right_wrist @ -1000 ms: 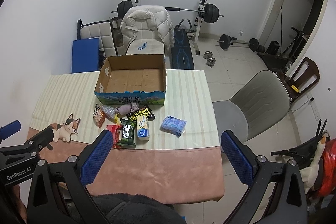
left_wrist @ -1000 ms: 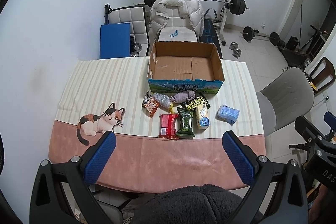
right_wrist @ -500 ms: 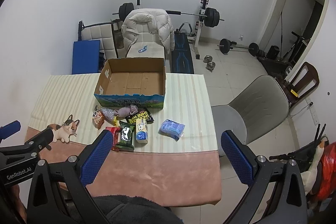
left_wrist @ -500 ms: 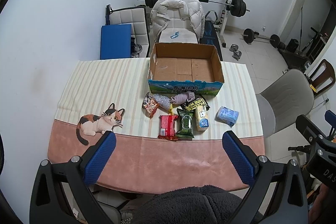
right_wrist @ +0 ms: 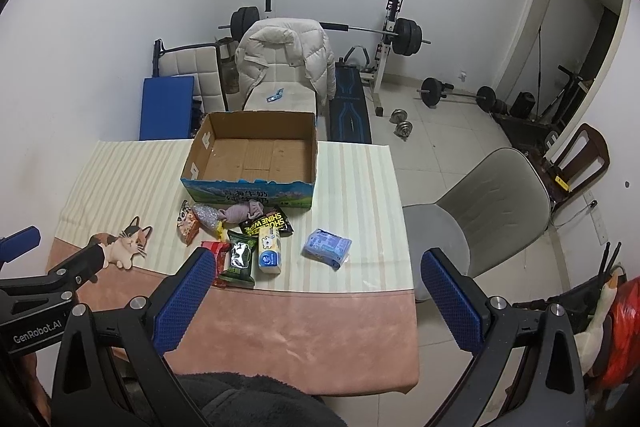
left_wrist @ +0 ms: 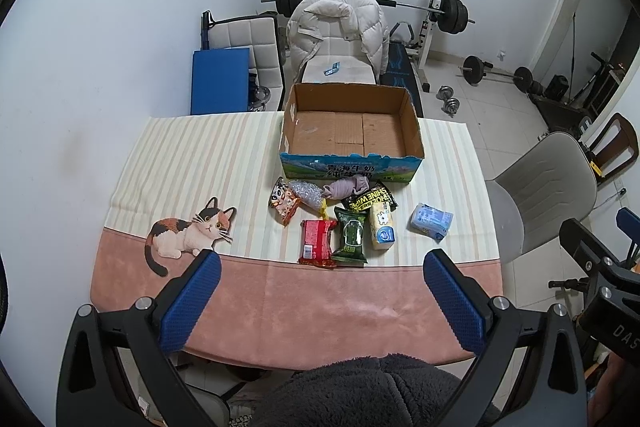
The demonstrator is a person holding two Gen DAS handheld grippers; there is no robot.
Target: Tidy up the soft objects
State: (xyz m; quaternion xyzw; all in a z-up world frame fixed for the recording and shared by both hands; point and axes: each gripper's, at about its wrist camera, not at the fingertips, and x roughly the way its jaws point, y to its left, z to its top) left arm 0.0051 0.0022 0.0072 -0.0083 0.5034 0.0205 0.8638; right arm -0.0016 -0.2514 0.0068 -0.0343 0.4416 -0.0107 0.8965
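Observation:
An empty cardboard box (left_wrist: 350, 131) (right_wrist: 256, 155) stands at the table's far side. In front of it lie several soft packets: a red pack (left_wrist: 317, 242), a green pack (left_wrist: 351, 235) (right_wrist: 239, 257), a yellow pack (left_wrist: 382, 226) (right_wrist: 269, 251), a black wipes pack (left_wrist: 370, 197), a purple cloth (left_wrist: 346, 186) (right_wrist: 242, 213), a silvery pouch (left_wrist: 306, 191), a cartoon snack bag (left_wrist: 283, 201) and a blue tissue pack (left_wrist: 431, 219) (right_wrist: 327, 247). My left gripper (left_wrist: 320, 303) and right gripper (right_wrist: 316, 301) both hover open, high above the table's near edge, holding nothing.
The table (left_wrist: 200, 163) has a striped and pink cloth with a printed cat (left_wrist: 188, 231). A grey chair (right_wrist: 484, 215) stands to the right. Behind the table are a jacket-draped chair (left_wrist: 338, 39), a blue pad (left_wrist: 220, 81) and weight equipment (right_wrist: 400, 35).
Both views have drawn back and up a little, so the table looks slightly smaller. Nothing on the table has moved. Both grippers stay open.

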